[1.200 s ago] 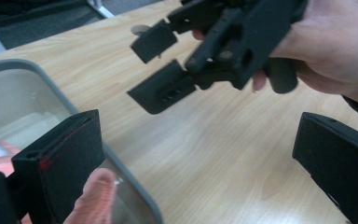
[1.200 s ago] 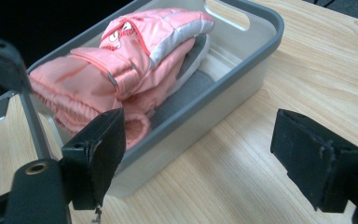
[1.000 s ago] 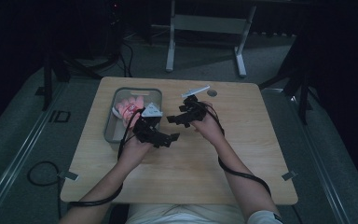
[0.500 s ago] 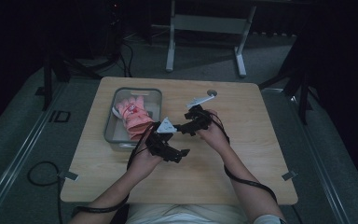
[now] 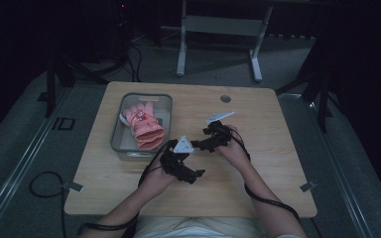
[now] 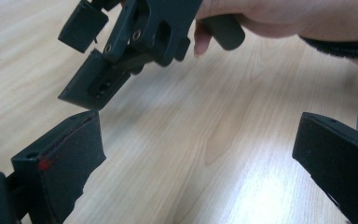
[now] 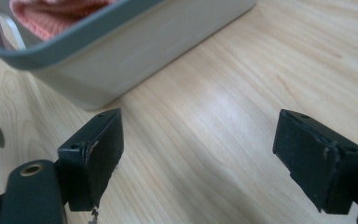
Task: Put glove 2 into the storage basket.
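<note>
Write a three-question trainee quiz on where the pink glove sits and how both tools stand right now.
1. True or false: the pink glove lies inside the grey bin.
2. The left tool is: A) shut on the glove B) open and empty above the table C) inside the bin.
3. Fill in: in the right gripper view, the right tool points toward the side wall of the ____.

Key: 1 true; 2 B; 3 bin.
</note>
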A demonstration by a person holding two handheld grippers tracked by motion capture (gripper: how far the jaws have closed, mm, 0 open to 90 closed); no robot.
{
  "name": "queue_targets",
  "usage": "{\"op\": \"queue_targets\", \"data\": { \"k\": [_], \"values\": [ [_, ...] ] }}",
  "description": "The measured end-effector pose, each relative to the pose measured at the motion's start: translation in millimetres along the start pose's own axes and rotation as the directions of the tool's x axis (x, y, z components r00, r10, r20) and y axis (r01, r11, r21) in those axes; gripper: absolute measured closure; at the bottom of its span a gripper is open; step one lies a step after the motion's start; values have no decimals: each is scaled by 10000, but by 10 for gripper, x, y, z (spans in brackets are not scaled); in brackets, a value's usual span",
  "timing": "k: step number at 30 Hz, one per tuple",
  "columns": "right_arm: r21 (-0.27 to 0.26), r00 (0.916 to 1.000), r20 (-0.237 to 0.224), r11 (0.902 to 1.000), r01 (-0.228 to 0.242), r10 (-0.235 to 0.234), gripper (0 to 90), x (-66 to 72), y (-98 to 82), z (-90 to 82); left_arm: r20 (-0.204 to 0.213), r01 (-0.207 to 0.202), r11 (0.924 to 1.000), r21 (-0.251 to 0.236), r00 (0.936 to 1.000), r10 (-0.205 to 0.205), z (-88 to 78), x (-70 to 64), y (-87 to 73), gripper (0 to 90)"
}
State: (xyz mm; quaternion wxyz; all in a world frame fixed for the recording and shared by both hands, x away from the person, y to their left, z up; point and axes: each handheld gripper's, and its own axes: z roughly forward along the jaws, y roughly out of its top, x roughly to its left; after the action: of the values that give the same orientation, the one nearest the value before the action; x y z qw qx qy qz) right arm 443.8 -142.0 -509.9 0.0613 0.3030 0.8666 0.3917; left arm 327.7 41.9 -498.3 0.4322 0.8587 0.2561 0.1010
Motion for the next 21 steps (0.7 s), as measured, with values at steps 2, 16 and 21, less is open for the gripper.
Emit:
{"op": "queue_targets", "data": {
  "k": [2, 16, 21],
  "values": [
    [123, 10000, 11, 9999, -15, 14, 157, -12, -52, 9, 70, -102, 9999, 113, 9999, 102, 42, -12, -41, 14],
    [-80, 9995, 253, 9998, -178, 180, 163, -65, -341, -15, 332, -562, 9973, 481, 9980, 547, 286, -70, -325, 14],
    [-445, 9951, 912, 9984, -338, 377, 169, -127, -460, -72, 414, -459, 9984, 343, 9982, 444, 328, -51, -361, 14]
  ]
}}
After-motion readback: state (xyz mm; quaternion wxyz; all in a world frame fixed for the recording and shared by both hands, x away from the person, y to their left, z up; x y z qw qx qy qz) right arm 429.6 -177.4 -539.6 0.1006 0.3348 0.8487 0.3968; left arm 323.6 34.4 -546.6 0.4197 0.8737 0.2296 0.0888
